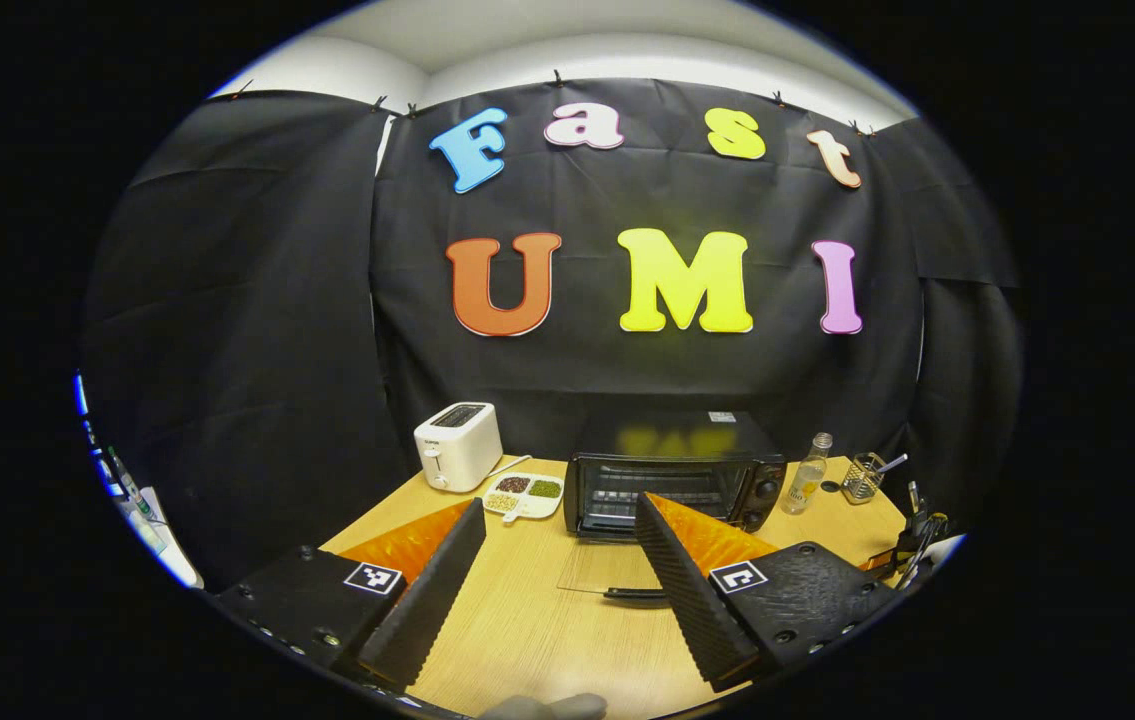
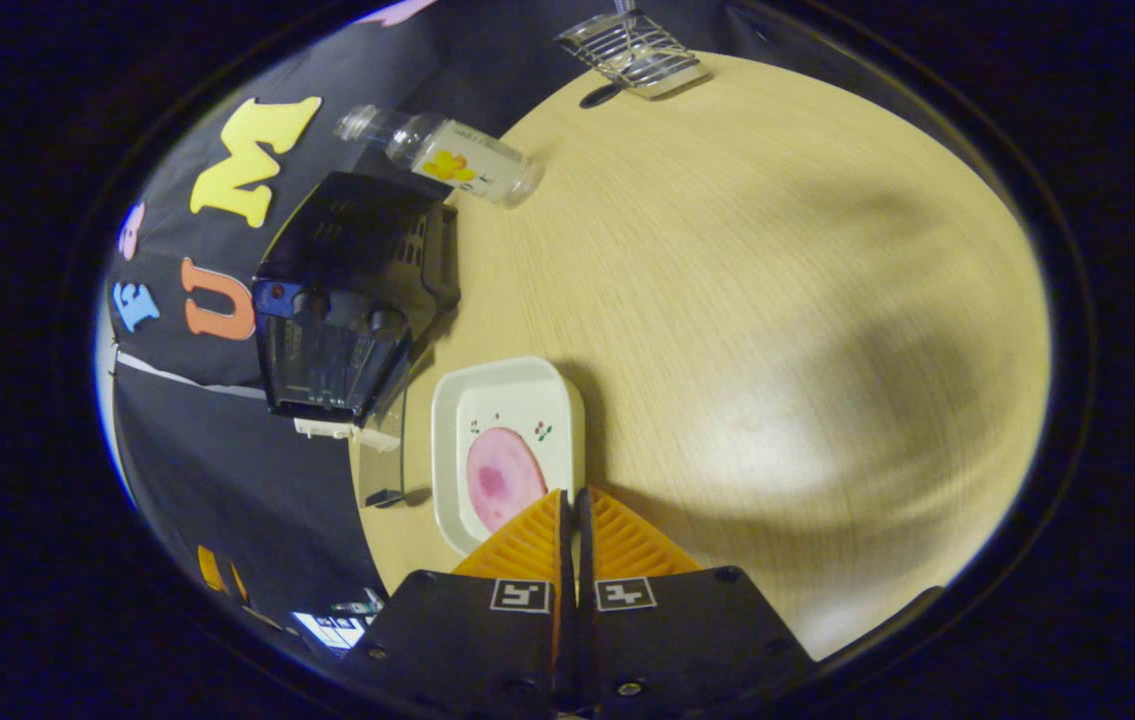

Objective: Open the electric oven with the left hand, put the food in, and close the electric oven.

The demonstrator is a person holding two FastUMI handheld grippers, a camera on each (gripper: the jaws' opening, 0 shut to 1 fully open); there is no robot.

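Two grippers up. I've got the left gripper (image 1: 557,545) hanging above the wooden table (image 1: 527,620), its fingers spread wide apart with nothing between them. Straight ahead, the black electric oven (image 1: 672,475) sits at the table's far edge against the booth wall, its glass door (image 1: 612,568) dropped flat open toward me, handle at the front. A white toaster (image 1: 457,445) stands at the far left corner, a divided dish of grains (image 1: 524,492) just beside the oven. A clear bottle (image 1: 807,473) and a wire basket (image 1: 862,477) sit at the far right. My right gripper (image 2: 572,520) has its fingers pressed together on the rim of the white square plate (image 2: 507,450); a pink slice of food (image 2: 502,478) lies on it, near the oven's open door.
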